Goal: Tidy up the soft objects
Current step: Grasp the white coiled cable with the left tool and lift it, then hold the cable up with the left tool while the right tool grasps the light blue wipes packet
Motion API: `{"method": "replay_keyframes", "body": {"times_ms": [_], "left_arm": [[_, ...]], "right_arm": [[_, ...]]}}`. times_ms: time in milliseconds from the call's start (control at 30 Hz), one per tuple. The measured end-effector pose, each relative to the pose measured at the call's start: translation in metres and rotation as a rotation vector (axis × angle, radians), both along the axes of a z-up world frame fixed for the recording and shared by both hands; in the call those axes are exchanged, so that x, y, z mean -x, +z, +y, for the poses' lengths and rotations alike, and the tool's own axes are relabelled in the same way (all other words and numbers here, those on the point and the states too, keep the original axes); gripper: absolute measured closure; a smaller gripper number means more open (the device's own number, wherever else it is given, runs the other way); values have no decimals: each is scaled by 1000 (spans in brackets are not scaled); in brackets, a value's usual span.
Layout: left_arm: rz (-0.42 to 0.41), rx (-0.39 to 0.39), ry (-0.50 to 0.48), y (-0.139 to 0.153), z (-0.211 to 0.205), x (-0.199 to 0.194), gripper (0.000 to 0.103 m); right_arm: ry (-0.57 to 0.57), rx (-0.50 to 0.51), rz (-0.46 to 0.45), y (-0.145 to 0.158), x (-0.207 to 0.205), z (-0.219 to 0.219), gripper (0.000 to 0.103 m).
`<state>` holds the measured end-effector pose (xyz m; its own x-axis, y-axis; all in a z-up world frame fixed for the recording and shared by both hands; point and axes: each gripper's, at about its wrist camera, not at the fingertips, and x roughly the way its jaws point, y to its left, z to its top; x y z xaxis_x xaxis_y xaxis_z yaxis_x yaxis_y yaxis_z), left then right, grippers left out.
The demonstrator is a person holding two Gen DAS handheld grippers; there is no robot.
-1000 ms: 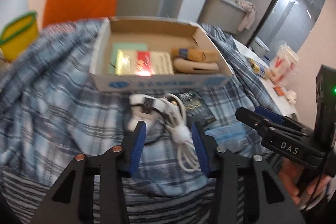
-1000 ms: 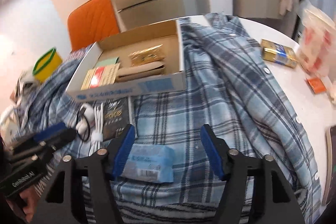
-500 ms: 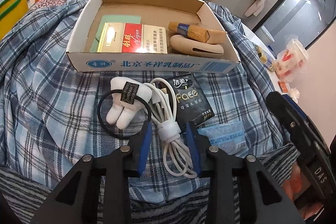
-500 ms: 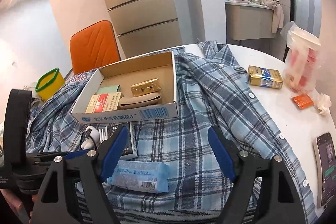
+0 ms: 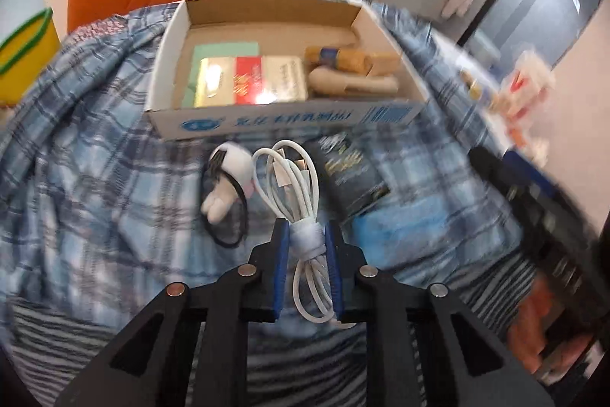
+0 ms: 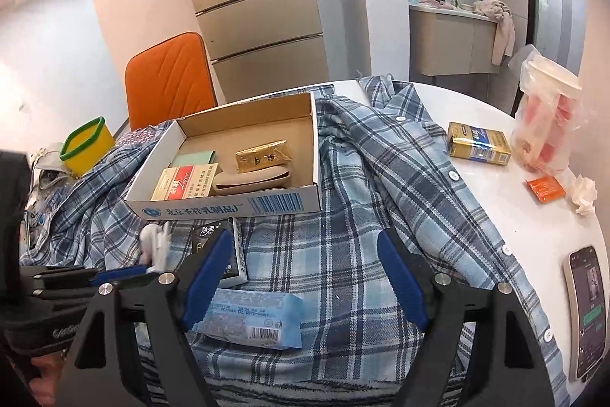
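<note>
Closed since a second ago: left tongs (image 5: 305, 235) now pinch the white cable bundle (image 5: 295, 193) at its wrap, lower centre of frame, on the plaid shirt (image 5: 95, 185) just below the cardboard box (image 5: 289, 119). Lift straight, keeping loops clear of the hair tie (image 5: 227, 201). Right tongs (image 6: 301, 277) gape, empty, above the tissue pack (image 6: 251, 317).

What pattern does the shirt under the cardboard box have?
The shirt is blue and white plaid, clearest in the right wrist view.

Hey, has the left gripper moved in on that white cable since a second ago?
Yes. The left gripper has closed onto the white cable, below the cardboard box.
</note>
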<state>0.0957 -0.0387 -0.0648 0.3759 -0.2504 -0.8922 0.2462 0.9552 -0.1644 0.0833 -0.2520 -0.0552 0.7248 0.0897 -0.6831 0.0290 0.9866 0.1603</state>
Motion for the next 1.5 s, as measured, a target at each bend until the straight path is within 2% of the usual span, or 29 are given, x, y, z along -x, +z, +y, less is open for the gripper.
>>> {"method": "replay_keyframes", "body": {"times_ms": [33, 100, 200, 267, 300, 333, 400, 467, 533, 667, 767, 867, 967, 1067, 1200, 1333, 1433, 1500], "left_arm": [[1, -28, -14, -1, 1, 3, 86], [14, -68, -40, -3, 2, 5, 85], [15, -74, -55, -6, 1, 6, 84], [17, -85, -51, -10, -4, 5, 73], [25, -94, -49, -14, -6, 4, 55], [28, -90, -50, -16, -8, 3, 49], [39, -80, -46, -22, -9, 2, 50], [50, -37, -47, -23, -7, 2, 70], [43, -18, -36, -22, -4, 2, 84], [-18, -19, -36, -15, 1, 7, 85], [-64, 10, -40, -4, 10, 12, 85], [-194, 35, -41, 13, 18, 21, 85], [-374, 37, 2, 25, 26, 30, 85], [-468, 56, 33, 27, 31, 32, 85], [-512, 54, 61, 31, 35, 36, 84], [-513, 74, 88, 30, 39, 36, 84], [-507, 76, 105, 29, 38, 37, 84], [-507, 81, 112, 29, 40, 37, 84]], "right_arm": [[-11, -7, 2, 0, 0, -1, 22], [-14, -26, 5, -1, 1, -1, 15], [5, -34, 10, -1, 0, 2, 15], [8, -25, 6, -1, 1, 4, 15], [11, -18, 3, -2, 2, 5, 15], [14, -12, 1, -2, 2, 7, 15], [18, 11, 7, -4, 2, 11, 15], [41, 35, 29, -8, 0, 16, 15], [59, 35, 44, -10, 0, 18, 15], [49, 42, 44, -10, 0, 18, 15], [46, 36, 45, -9, 2, 16, 15], [39, 49, 53, -8, 0, 15, 15], [42, 27, 113, -11, -5, 15, 15], [35, 45, 178, -13, -8, 22, 15], [37, 94, 243, -16, -14, 38, 15], [69, 93, 296, -23, -23, 56, 15], [19, 148, 264, -24, -25, 63, 15], [21, 161, 294, -29, -29, 66, 15]]}}
